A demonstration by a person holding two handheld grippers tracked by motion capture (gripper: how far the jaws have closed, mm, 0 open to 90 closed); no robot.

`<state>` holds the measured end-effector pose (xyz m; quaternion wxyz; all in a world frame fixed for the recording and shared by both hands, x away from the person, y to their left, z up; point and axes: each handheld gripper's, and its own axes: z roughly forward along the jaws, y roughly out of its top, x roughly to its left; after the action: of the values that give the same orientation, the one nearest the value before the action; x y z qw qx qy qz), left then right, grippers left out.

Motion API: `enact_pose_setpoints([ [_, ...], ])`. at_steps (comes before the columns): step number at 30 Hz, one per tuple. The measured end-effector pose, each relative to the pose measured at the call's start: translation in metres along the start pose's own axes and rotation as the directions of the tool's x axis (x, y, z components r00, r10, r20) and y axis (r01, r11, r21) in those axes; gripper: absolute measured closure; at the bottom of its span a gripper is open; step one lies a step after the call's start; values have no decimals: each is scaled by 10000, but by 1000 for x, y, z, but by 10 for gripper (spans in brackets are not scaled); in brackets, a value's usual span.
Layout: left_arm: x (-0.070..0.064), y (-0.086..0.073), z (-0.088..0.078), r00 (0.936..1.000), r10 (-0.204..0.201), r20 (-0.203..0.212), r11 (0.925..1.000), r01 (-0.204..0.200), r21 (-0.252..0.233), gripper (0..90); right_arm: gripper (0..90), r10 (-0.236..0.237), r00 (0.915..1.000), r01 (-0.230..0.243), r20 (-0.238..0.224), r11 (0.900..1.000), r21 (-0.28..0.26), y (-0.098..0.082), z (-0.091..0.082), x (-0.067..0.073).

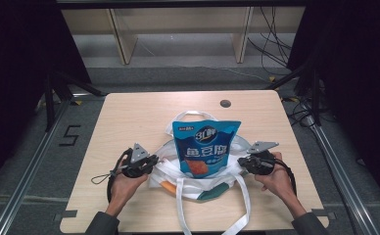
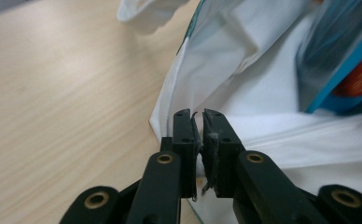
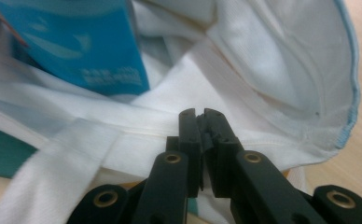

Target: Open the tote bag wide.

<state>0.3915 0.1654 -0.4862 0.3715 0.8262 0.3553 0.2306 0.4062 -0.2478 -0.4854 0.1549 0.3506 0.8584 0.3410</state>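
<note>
Dark curtains and a bare shelf frame ringed the pale wooden desk [image 1: 129, 122], whose near edge carried the person's forearms. Nearest, the left gripper [image 1: 146, 164] and right gripper [image 1: 250, 161] sat at either side of a white tote bag [image 1: 171, 169] lying near the desk's near edge, its straps trailing over it. Each pair of jaws stood pressed together, seemingly pinching the bag's cloth rim, though whether fabric truly lay between them could not be told for sure. Beyond, a blue snack pouch [image 1: 205, 147] stood upright, its lower part in the bag's mouth. Judged from this, thin cloth might have slipped free under an uneven pull, collapsing the opening and toppling the pouch toward the desk's far edge.
</note>
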Motion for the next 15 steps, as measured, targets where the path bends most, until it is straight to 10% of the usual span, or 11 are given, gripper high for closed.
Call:
enact_pose_setpoints([
  [3,-1,0,6,9985,-551,28,9985,551,17,835,872,254,9997,-254,-67,9997,25,-1,5,-3],
  [9,-19,13,-15,9987,141,496,9977,-107,-676,823,860,-38,10000,38,-58,10000,-30,5,-8,0],
  [15,-46,7,-22,9893,-180,1448,9992,232,-339,783,854,-90,9995,79,-287,9992,-381,6,-14,7],
])
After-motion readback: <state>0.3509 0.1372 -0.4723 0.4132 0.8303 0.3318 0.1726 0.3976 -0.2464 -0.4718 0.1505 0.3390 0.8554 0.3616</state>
